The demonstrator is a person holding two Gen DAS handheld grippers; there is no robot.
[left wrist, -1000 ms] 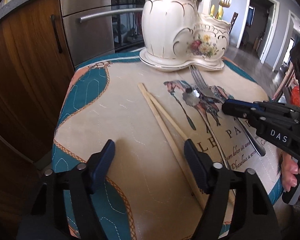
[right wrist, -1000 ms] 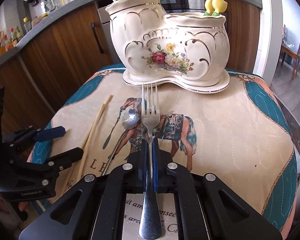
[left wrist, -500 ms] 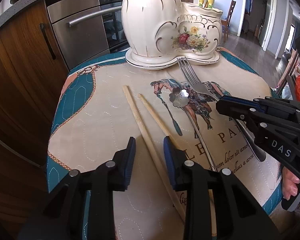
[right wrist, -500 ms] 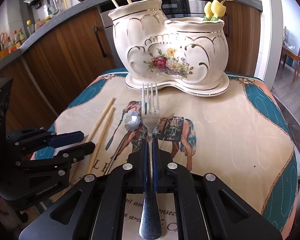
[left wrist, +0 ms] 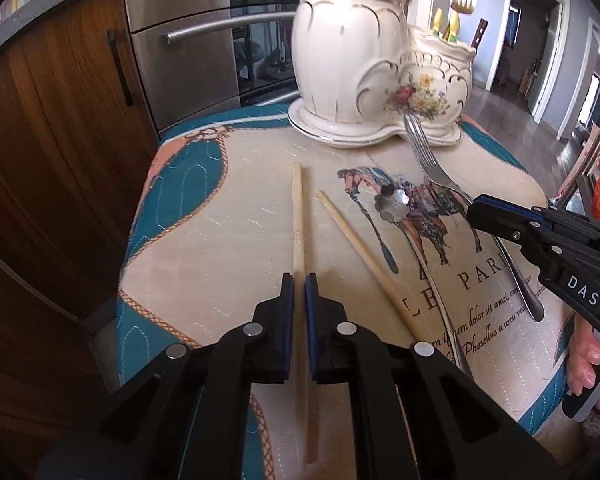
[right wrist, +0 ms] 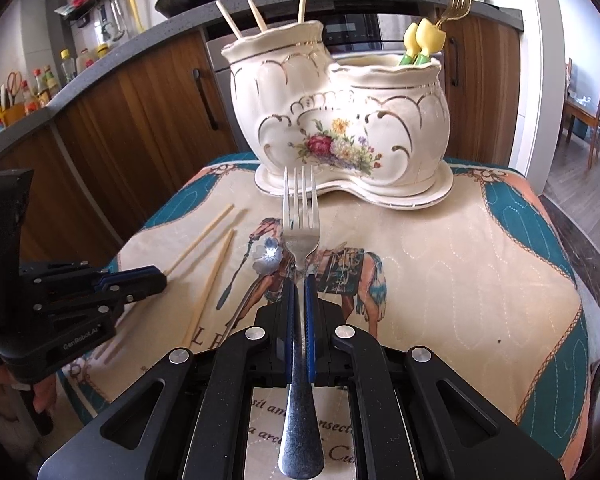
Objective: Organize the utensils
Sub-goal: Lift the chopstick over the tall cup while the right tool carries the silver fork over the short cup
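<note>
Left wrist view showed your left gripper (left wrist: 299,280) pinched on one chopstick (left wrist: 298,208) — its jaws had just been closing onto it — while the second chopstick (left wrist: 364,256) lay just beside it on the quilted cloth (left wrist: 204,240). Your right gripper (right wrist: 299,284) was clamped on the fork (right wrist: 300,232) by its neck, tines pointing at the ceramic holder (right wrist: 340,120) — near its base, and whether they touched it you couldn't tell.

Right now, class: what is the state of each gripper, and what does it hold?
Left gripper: jaws just closed, shut on one pale wooden chopstick.
Right gripper: shut on the silver metal fork.
</note>
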